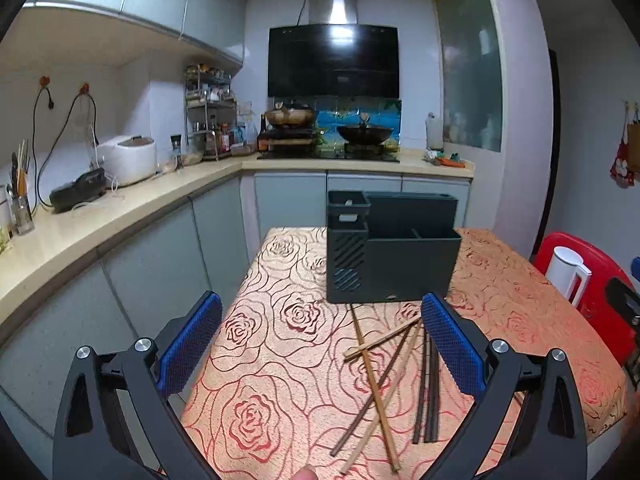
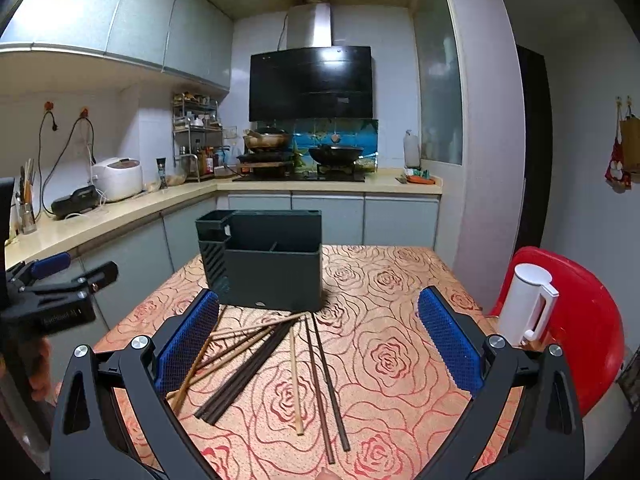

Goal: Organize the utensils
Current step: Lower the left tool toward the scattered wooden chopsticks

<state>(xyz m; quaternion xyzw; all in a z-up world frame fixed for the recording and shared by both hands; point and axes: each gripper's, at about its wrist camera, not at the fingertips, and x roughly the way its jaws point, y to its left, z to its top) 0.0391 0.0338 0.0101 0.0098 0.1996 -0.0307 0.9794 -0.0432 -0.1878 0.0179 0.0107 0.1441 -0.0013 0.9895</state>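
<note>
Both my tongs spread, empty: left gripper, right gripper. Pinch one of the chopsticks mid-shaft, drop upright into holder at far side.

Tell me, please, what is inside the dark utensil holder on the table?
The utensil holder shows empty upper compartments with a divider; their depths are hidden. The chopsticks lie on the table in front.

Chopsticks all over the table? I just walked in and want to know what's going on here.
A person holds a two-finger gripper in each hand, sorting utensils. The chopsticks lie scattered on the rose-patterned tablecloth, in front of the dark utensil holder. Both the left gripper and right gripper hover open above the table, holding nothing. Nothing shows above the holder's rims, so sorting appears not yet started.
</note>
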